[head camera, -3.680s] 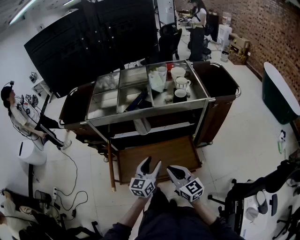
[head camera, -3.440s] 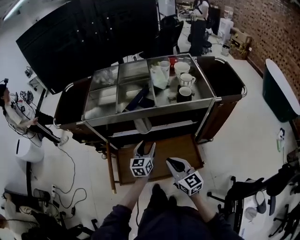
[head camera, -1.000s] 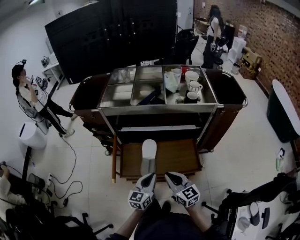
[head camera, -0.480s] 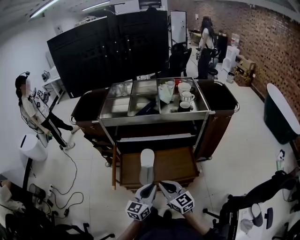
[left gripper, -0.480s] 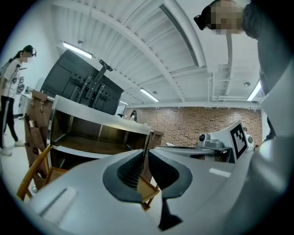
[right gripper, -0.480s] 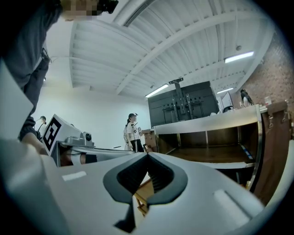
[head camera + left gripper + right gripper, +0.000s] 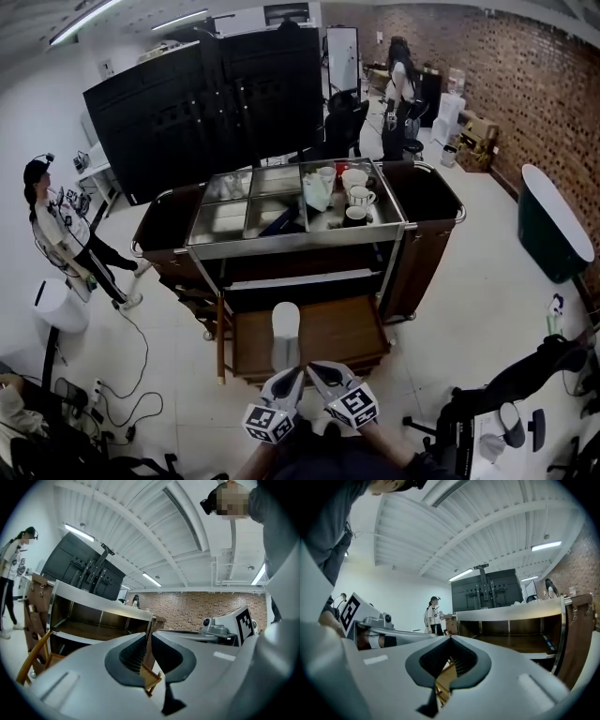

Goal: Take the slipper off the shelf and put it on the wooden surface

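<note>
The white slipper (image 7: 285, 334) lies on the low wooden surface (image 7: 342, 330) in front of the cart, toe pointing toward the cart. The cart's shelf (image 7: 291, 279) under the metal top holds nothing that I can see. Both grippers are drawn back near the person's body, short of the wooden surface's near edge. My left gripper (image 7: 292, 375) (image 7: 147, 637) has its jaws nearly together with only a thin slit and nothing between them. Beside it, my right gripper (image 7: 315, 368) (image 7: 450, 639) is shut and empty. The slipper does not show in either gripper view.
The service cart (image 7: 427, 202) has a steel top with white cups (image 7: 356, 195) and a jug. A person (image 7: 52, 225) stands at the left, another (image 7: 398, 80) at the back. Black panels (image 7: 187, 103) stand behind, a dark tub (image 7: 553, 225) at the right, cables (image 7: 122, 384) on the floor.
The slipper left the cart's shelf in my left gripper and now lies on the wooden surface. Both grippers have since pulled back toward the person, and the head view has stepped back.
</note>
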